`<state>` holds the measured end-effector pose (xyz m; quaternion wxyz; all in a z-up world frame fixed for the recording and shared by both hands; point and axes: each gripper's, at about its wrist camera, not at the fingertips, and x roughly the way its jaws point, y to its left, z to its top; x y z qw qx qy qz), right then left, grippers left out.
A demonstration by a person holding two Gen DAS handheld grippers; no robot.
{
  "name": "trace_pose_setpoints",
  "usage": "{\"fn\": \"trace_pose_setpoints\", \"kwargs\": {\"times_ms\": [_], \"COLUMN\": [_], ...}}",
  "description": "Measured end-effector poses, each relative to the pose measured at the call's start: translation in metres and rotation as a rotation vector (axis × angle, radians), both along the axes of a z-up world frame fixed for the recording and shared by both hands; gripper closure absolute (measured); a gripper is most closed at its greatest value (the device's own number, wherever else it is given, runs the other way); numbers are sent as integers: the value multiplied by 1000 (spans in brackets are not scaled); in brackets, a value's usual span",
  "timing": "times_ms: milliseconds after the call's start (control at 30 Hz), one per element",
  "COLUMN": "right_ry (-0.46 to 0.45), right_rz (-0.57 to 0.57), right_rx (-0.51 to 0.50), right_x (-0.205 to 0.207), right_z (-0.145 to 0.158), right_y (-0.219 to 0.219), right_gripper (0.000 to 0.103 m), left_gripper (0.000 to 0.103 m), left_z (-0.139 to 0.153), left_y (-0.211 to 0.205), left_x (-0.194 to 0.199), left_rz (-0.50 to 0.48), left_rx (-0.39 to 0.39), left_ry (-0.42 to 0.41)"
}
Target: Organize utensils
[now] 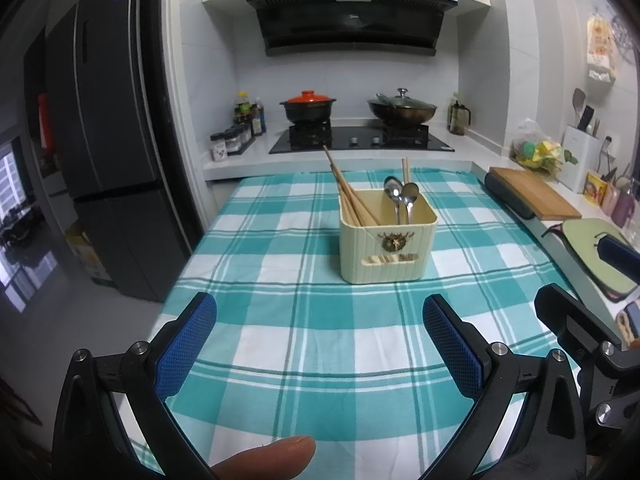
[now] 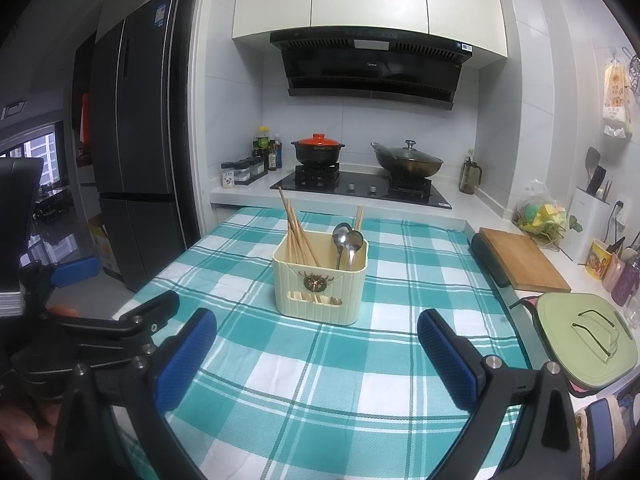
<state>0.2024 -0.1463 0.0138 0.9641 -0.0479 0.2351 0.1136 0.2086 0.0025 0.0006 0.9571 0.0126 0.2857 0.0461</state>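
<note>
Hovering with pads spread wide, holding nothing: left gripper point(image 1: 320, 340) and right gripper point(image 2: 318, 344), both near. Sitting mid-cloth beyond: cream utensil holder point(image 1: 387, 240), chopsticks point(image 1: 348, 196) leaning left, spoons point(image 1: 402, 200) right. Looking finished; backing straight off, minding cutting board point(image 1: 534, 194) along tablecloth point(image 1: 280, 280) right edge.

Your utensils sit sorted in one cream holder point(image 1: 387, 249) on the teal checked cloth.

You've got wooden chopsticks point(image 1: 347, 197) leaning left in its left compartment — one pair point(image 1: 406, 170) upright at the far right — and two steel spoons point(image 1: 401, 197) standing bowls-up in the right compartment, handles down.
</note>
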Motion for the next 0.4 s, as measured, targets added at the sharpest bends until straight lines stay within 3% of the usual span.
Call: {"fn": "trace_pose_setpoints", "kwargs": {"times_ms": [400], "right_ry": [10], "right_rz": [-2], "right_rx": [4], "right_x": [0], "right_z": [1], "right_y": [-5], "right_gripper": [1], "left_gripper": [0], "left_z": [-4], "left_y": [4], "left_x": [1], "left_rz": [14], "left_rx": [-31], "left_ry": [-4]}}
